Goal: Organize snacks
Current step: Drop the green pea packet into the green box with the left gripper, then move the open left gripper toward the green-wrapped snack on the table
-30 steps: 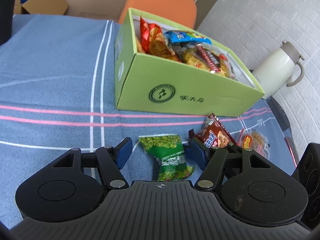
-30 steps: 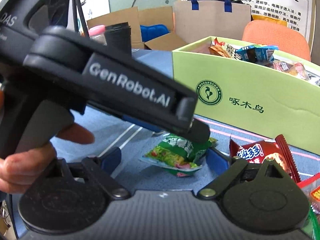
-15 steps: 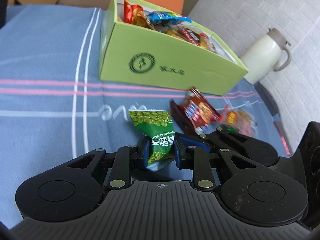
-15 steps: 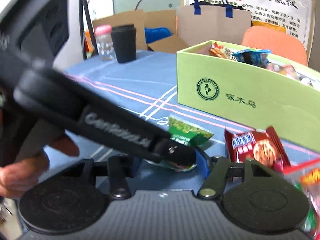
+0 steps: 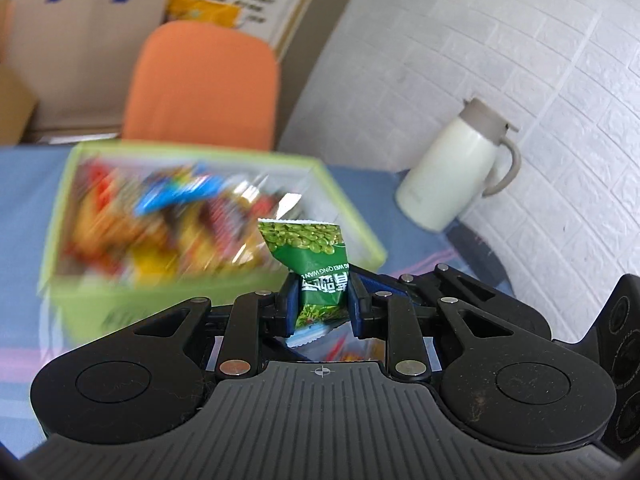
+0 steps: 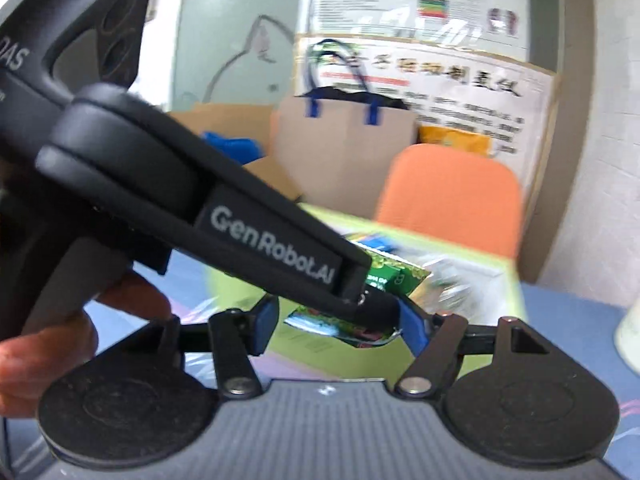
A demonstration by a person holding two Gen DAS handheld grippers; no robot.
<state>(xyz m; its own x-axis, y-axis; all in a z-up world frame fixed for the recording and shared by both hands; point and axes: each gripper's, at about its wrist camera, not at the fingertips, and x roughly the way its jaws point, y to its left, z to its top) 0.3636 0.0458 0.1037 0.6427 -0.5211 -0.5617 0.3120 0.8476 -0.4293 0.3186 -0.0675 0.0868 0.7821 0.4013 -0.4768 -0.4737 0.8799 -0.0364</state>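
Observation:
My left gripper point(image 5: 322, 300) is shut on a green pea snack packet point(image 5: 316, 268) and holds it up in the air, in front of the near rim of the light green snack box point(image 5: 80, 312). The box is blurred and holds several coloured snack packets. In the right wrist view the left gripper's body point(image 6: 240, 236) crosses the frame, with the green packet point(image 6: 394, 278) at its tip. My right gripper point(image 6: 336, 322) is open and empty, just behind the left one, facing the box point(image 6: 500, 300).
A white thermos jug point(image 5: 452, 172) stands on the blue tablecloth point(image 5: 24, 184) to the right of the box. An orange chair point(image 5: 200, 84) and cardboard boxes stand behind the table. More snack packets lie under the left gripper, mostly hidden.
My left gripper closed on the green packet and lifted it off the tablecloth toward the box. The right gripper rose alongside and stayed open.

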